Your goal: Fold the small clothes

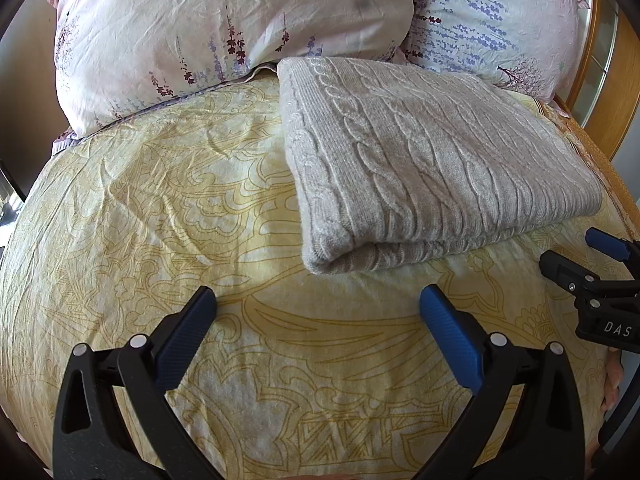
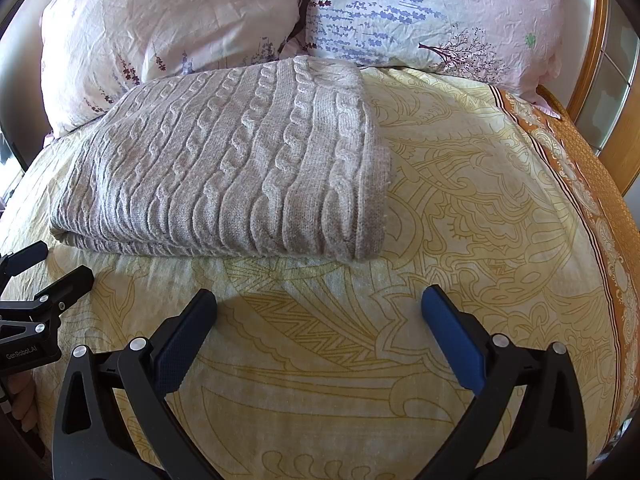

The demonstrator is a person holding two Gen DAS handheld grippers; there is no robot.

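A grey cable-knit sweater (image 1: 432, 160) lies folded in a flat rectangle on the yellow patterned bedsheet (image 1: 160, 208). It also shows in the right wrist view (image 2: 232, 168). My left gripper (image 1: 318, 304) is open and empty, hovering over the sheet just in front of the sweater's near edge. My right gripper (image 2: 320, 304) is open and empty, in front of the sweater's near right corner. Each gripper shows at the edge of the other's view: the right one at the right edge (image 1: 588, 260), the left one at the left edge (image 2: 44, 268).
Two floral pillows (image 1: 224, 28) (image 2: 420, 12) lie against the headboard behind the sweater. An orange patterned border (image 2: 592, 184) runs along the bed's right side, next to a wooden frame (image 2: 600, 40).
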